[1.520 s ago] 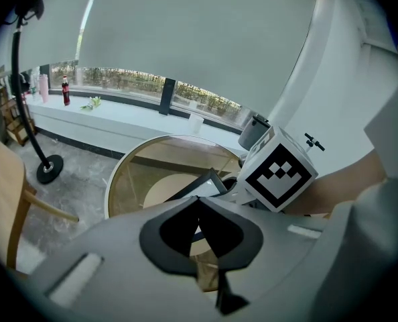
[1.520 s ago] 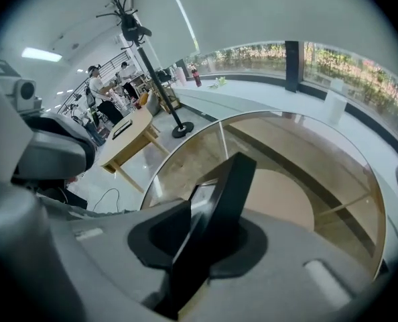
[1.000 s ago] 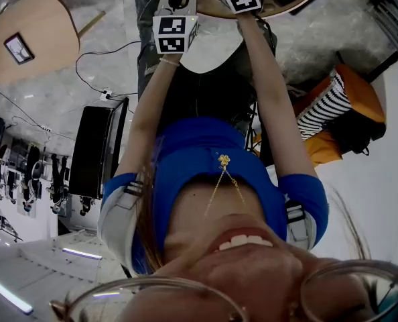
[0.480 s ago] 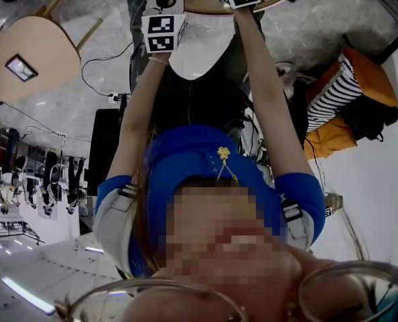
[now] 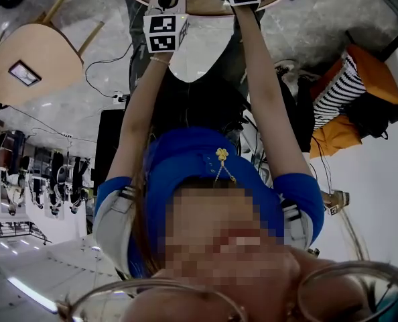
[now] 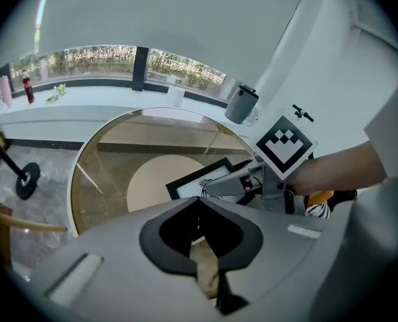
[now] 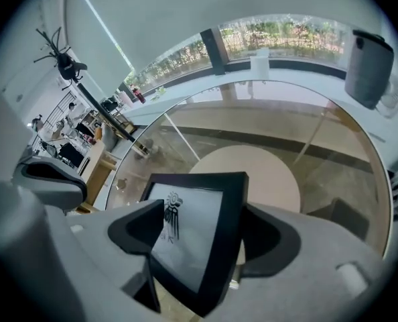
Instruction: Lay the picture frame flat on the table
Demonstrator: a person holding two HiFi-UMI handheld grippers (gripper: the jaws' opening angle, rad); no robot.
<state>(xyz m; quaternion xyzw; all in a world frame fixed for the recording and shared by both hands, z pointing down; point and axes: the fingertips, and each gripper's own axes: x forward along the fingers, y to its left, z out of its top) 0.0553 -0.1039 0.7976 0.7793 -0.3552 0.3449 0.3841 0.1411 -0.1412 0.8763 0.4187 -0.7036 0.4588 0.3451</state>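
Right gripper view: right gripper (image 7: 203,215) jaws opening, straddling black picture frame (image 7: 193,237), pads appearing clear of frame edges. Frame resting on round glass table (image 7: 273,123), printed face turning upward, looking flat or nearly so. Left gripper view: left gripper (image 6: 200,205) jaws meeting at tips, gripping nothing, hovering just beside right gripper, over table.

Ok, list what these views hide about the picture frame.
- Right gripper view: lower corner of the picture frame hidden by the right gripper, whose opening jaws flank it; flat or tilted, unclear.
- Left gripper view: its print too small.
- Head view: frame not visible; top edge cuts the table.
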